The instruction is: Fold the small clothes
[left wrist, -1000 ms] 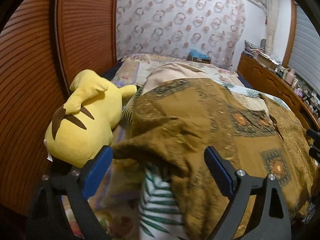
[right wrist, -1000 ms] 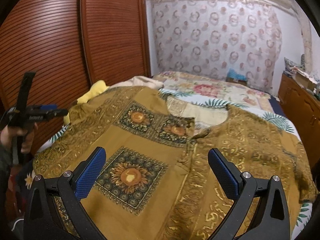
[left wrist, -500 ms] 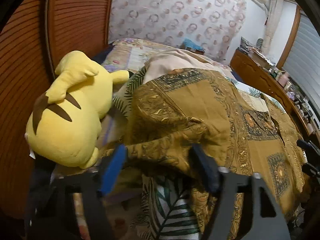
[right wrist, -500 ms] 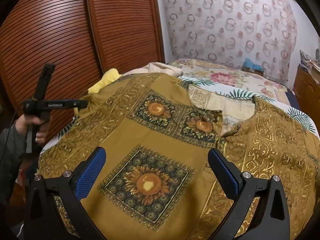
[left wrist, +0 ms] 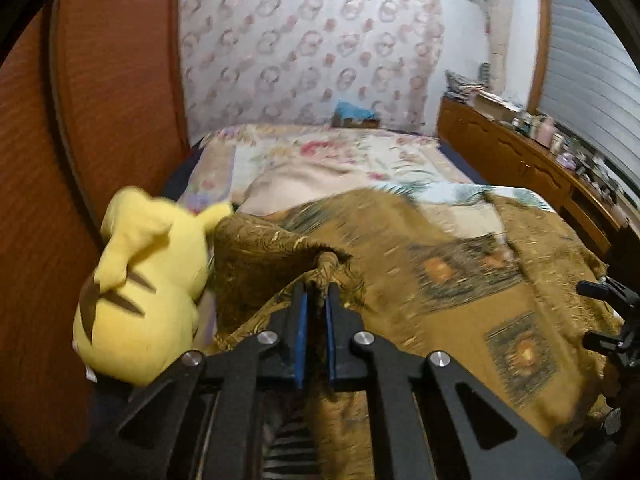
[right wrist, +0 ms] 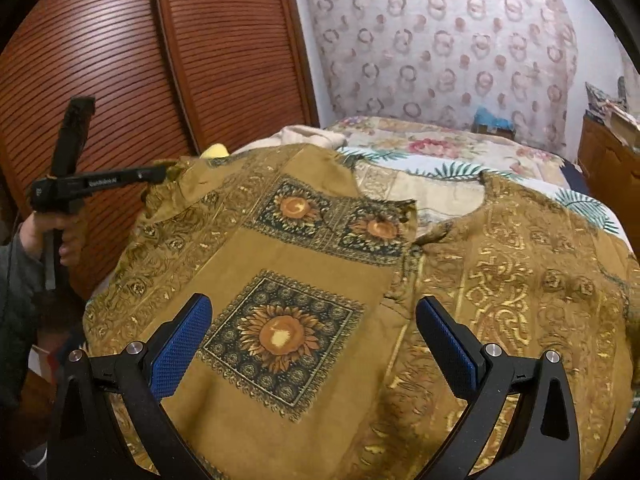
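Two claws work one garment: the left claw (left wrist: 316, 300) is clamped on a bunched edge of the mustard patterned shirt (right wrist: 304, 280), which lies spread over the bed (right wrist: 440, 148), while the right claw (right wrist: 312, 336) hangs above the shirt's sunflower panel with its jaws wide apart and nothing between them. Just left of the left claw sits a yellow plush toy (left wrist: 140, 288). To fold well, the pinched edge should probably travel across toward the right claw, staying taut and clearing the toy.
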`<state>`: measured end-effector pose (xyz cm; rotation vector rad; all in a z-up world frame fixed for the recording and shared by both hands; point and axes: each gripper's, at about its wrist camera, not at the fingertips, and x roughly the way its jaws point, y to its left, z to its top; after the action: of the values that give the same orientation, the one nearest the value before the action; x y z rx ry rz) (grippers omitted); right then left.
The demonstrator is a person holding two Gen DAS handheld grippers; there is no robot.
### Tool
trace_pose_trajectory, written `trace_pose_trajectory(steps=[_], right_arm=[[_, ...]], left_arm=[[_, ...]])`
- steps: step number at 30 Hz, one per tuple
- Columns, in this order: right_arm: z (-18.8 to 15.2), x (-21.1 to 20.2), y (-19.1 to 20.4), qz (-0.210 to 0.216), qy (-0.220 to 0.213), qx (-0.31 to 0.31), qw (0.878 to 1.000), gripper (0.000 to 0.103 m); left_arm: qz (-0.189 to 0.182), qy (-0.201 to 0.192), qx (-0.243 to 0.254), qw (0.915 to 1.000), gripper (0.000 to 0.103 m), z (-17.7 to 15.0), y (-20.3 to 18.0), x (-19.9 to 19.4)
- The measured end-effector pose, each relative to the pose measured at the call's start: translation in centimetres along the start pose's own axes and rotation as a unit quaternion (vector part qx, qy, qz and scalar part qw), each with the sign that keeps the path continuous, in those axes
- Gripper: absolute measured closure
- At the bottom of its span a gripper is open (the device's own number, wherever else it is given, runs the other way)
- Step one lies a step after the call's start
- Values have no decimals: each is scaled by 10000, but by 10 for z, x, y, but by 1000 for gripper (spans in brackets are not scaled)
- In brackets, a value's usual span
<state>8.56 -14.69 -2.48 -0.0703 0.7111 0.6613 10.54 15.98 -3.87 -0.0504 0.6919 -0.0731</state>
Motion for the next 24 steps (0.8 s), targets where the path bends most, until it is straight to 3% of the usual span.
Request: trace_pose_trajectory(steps=[4,11,20,24], right_arm=[[-1,-13,-9,-84,-107,82,9999,0],[-3,-21,-22,-179,-106,212,9996,0],[8,-15,-22,-23,-111,153,9998,0],[24,-1,-5,230,-39,-143,9996,10]], left_arm=[[-164,-20,445,9989,98,10,-39,-5],[-389,230,863,9952,90,-8,-90,-1],[-290,-87,622,9976,73,-25,-84,-39],[-239,-229,333,9989,69,-30,-65,-52]])
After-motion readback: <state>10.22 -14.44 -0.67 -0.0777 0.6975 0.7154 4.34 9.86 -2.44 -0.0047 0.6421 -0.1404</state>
